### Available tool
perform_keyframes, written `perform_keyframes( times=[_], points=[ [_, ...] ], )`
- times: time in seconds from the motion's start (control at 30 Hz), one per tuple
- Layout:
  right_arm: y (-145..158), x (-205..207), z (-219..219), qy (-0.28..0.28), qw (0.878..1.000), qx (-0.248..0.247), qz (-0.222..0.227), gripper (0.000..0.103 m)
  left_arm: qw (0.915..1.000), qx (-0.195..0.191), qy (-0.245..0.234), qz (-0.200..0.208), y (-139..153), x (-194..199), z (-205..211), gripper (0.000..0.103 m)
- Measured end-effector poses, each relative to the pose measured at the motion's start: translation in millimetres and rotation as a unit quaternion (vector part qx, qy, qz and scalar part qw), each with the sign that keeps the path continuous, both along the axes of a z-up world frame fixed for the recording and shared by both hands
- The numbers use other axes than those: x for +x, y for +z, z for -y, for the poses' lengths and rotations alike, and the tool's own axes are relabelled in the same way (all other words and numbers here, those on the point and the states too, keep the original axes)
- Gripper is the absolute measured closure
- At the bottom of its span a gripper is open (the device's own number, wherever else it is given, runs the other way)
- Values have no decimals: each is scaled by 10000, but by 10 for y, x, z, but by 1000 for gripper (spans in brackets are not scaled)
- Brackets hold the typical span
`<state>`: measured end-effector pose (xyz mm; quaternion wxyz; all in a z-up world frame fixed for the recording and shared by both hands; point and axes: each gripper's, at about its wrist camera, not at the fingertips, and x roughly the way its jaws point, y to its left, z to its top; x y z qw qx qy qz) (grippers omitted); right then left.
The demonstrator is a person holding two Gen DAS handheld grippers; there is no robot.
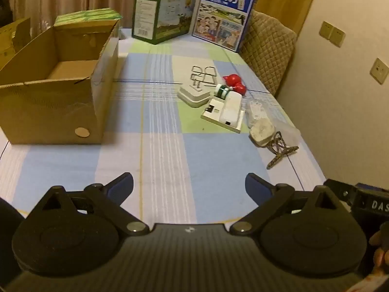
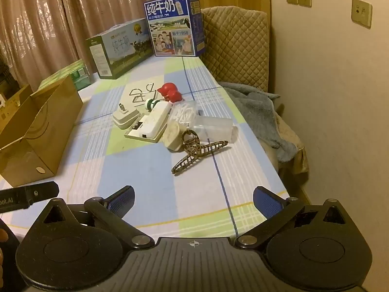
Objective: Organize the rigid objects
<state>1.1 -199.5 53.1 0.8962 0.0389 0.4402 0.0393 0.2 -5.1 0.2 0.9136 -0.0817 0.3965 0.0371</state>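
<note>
A cluster of small items lies on the checked tablecloth [image 1: 158, 150]: a brown hair claw [image 2: 194, 153] [image 1: 279, 149], a white charger plug [image 1: 193, 95] [image 2: 126, 119], a white flat box [image 1: 225, 114] [image 2: 149, 126], red toys [image 1: 234, 84] [image 2: 170, 92], a wire puzzle [image 1: 204, 74] [image 2: 141, 95] and a clear box of cotton swabs [image 2: 184, 115]. An open cardboard box [image 1: 56, 90] [image 2: 36, 131] stands at the left. My left gripper [image 1: 189, 187] is open over bare cloth. My right gripper [image 2: 193, 202] is open, short of the hair claw. Nothing is between either pair of fingers.
Two milk cartons, green [image 1: 163, 15] [image 2: 119, 48] and blue [image 1: 226, 15] [image 2: 175, 24], stand at the far end. A quilted chair back [image 2: 235, 46] and a grey blanket [image 2: 257, 112] lie past the table's right edge, by the wall.
</note>
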Motion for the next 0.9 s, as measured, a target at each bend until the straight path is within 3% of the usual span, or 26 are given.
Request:
perform_keyframes(
  times=[0.13, 0.37, 0.9],
  points=[
    [-8, 2, 8, -40, 10000, -29, -11, 2, 9993, -356, 33, -45, -5, -6, -79, 6],
    [-11, 14, 12, -17, 10000, 2, -31, 2, 9999, -142, 18, 7, -72, 37, -88, 6],
    [-35, 6, -34, -9, 10000, 28, -20, 2, 9999, -86, 69, -15, -47, 13, -54, 6]
  ],
)
